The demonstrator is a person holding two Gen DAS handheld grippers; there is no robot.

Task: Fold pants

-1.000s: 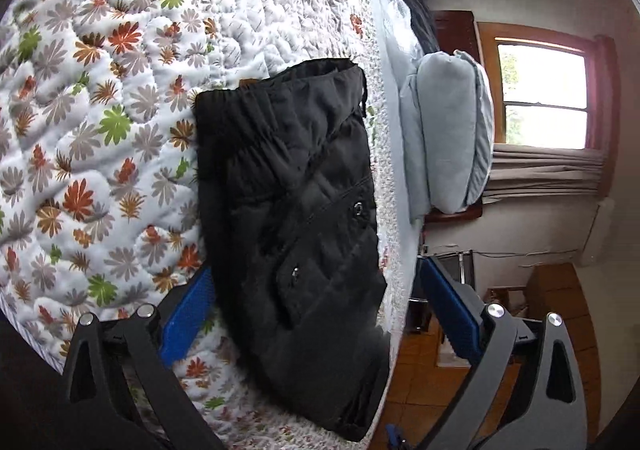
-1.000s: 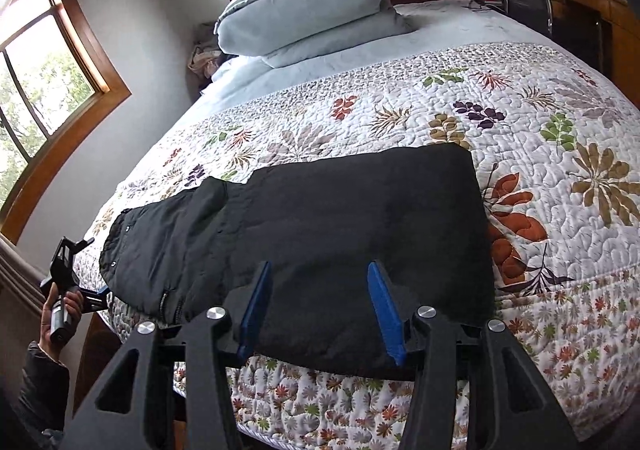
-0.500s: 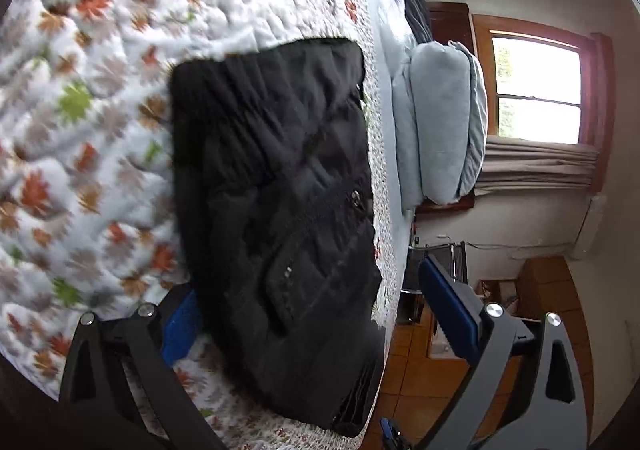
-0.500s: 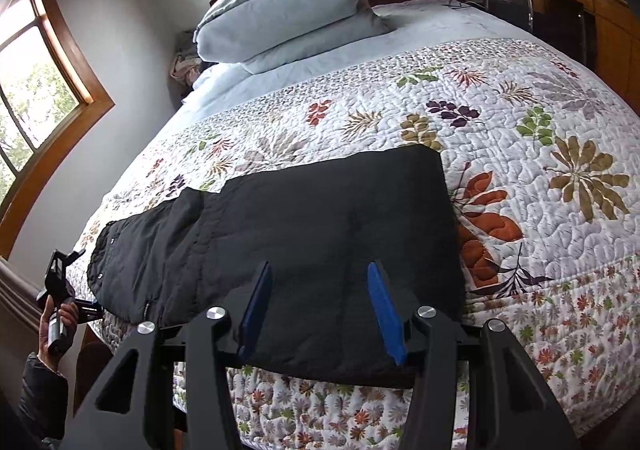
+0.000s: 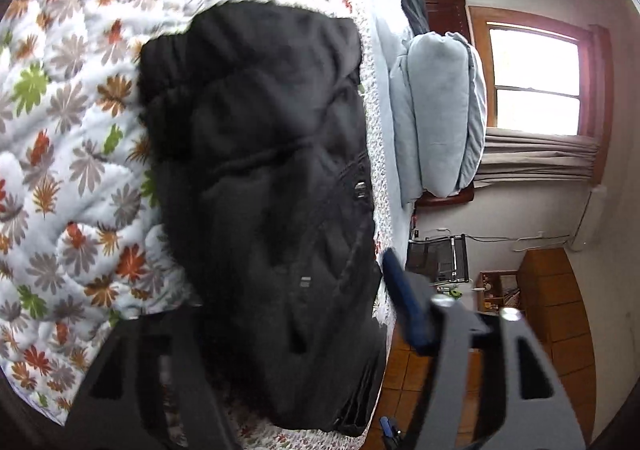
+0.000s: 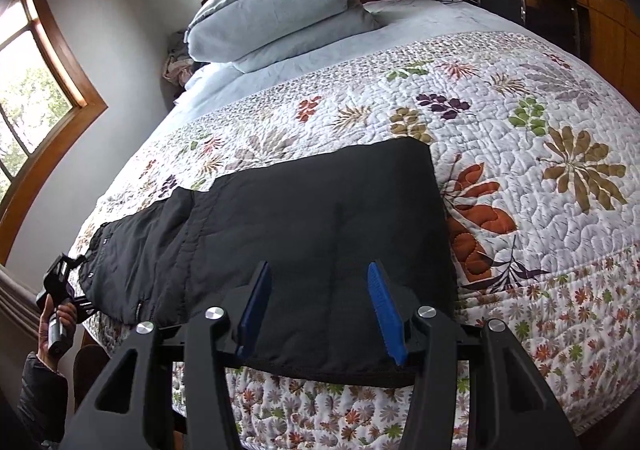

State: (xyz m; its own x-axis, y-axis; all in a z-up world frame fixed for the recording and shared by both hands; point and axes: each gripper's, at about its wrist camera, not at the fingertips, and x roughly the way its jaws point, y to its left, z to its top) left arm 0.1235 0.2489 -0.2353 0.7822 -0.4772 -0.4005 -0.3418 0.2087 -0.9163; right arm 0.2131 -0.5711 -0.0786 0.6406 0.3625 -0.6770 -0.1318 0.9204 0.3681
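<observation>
Quilted white bedspread with a leaf-and-flower print (image 6: 520,98) covers the bed, and along its near edge lie the black padded pants (image 6: 304,218), stretched flat with the waist end toward our left gripper (image 5: 296,330). They look soft, puffy and light, probably a little slick, so we judge they will sag and slide unless pinched at a hem or waistband through every layer. Our left gripper's jaws are closing with that end of the fabric between them; our right gripper (image 6: 320,314) stands half apart over the near hem, not visibly pinching.
</observation>
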